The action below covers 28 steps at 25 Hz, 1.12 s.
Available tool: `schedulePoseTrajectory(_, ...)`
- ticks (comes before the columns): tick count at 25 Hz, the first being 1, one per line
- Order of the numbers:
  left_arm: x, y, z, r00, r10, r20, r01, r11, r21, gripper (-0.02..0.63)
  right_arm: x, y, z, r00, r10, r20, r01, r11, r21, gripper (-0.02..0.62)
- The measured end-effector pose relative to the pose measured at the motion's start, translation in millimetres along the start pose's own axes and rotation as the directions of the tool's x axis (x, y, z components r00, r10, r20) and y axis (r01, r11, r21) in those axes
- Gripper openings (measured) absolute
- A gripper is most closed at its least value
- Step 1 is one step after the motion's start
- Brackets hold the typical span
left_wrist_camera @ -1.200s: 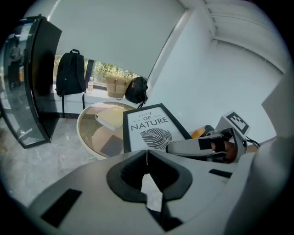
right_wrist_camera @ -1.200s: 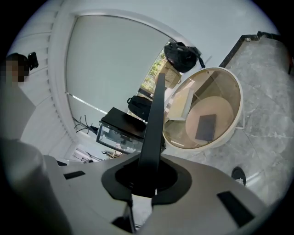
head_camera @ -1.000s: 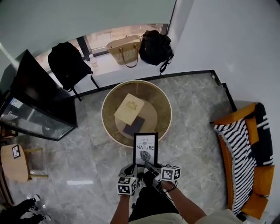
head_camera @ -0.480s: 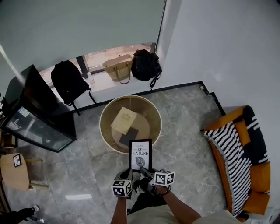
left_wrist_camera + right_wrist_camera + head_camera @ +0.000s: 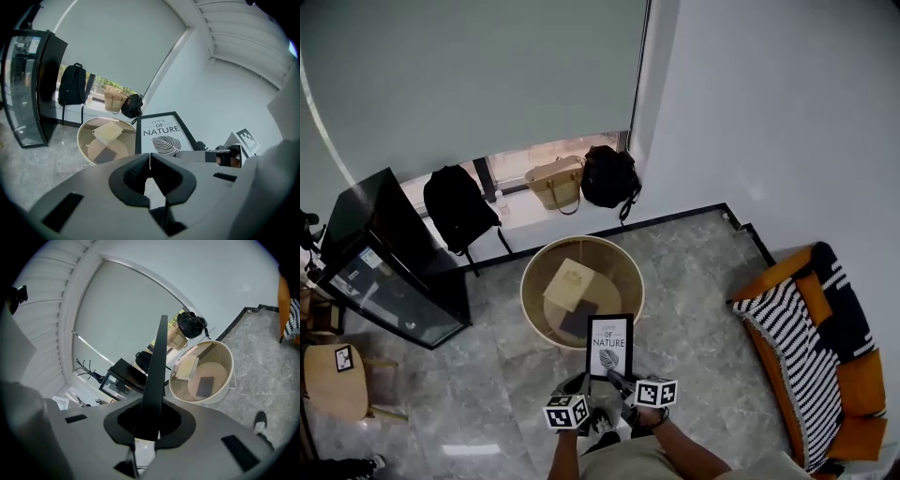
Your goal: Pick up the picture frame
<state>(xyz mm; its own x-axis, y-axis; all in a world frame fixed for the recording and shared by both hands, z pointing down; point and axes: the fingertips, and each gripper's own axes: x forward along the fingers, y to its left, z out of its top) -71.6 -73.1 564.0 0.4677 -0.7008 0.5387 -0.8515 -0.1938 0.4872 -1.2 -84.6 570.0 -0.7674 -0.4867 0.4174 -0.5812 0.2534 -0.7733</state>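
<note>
The picture frame (image 5: 608, 344) is black with a white print reading "LOVE OF NATURE" and a leaf. It stands upright in the air just in front of both grippers. My right gripper (image 5: 615, 378) is shut on its lower edge. In the right gripper view the frame (image 5: 157, 366) rises edge-on from between the right gripper (image 5: 153, 419) jaws. My left gripper (image 5: 586, 383) sits at the frame's lower left, and in the left gripper view the left gripper (image 5: 149, 157) has its jaws together with nothing seen between them. Beyond it the frame (image 5: 161, 137) faces that camera. Whether the left tips touch it I cannot tell.
Below and ahead stands a round table (image 5: 532, 281) bearing a beige box (image 5: 569, 284) and a dark pad (image 5: 578, 318). A black glass cabinet (image 5: 382, 264) is at left, bags (image 5: 555, 182) lie by the window, and a striped orange sofa (image 5: 811, 342) is at right.
Both grippers have risen together with the frame, still held upright. The round table and floor now lie farther below, and more of the window blind shows.
</note>
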Motion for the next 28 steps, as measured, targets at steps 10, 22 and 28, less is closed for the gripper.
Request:
schedulePoseTrajectory(10,-7.7,-23.8,1.1,0.999,0.036,0.037,-0.037,0.998,0.045,0.021,-35.2,5.1,11.1,0.999,0.039,0.016,-0.037,0.994,-0.099,0.069)
schedulePoseTrajectory(22,-6.6,-44.5,-13.4,1.000,0.016,-0.004,-0.015,0.991,0.136,0.021,-52.7,-4.6,0.1,0.999,0.019,0.033,-0.015,0.993,-0.120,0.069)
schedulePoseTrajectory(28,-7.3,-38.0,-10.7,1.000,0.021,0.002,-0.021,0.990,0.140,0.021,-48.0,-3.4,-5.7,0.999,0.026,0.026,-0.023,0.993,-0.118,0.069)
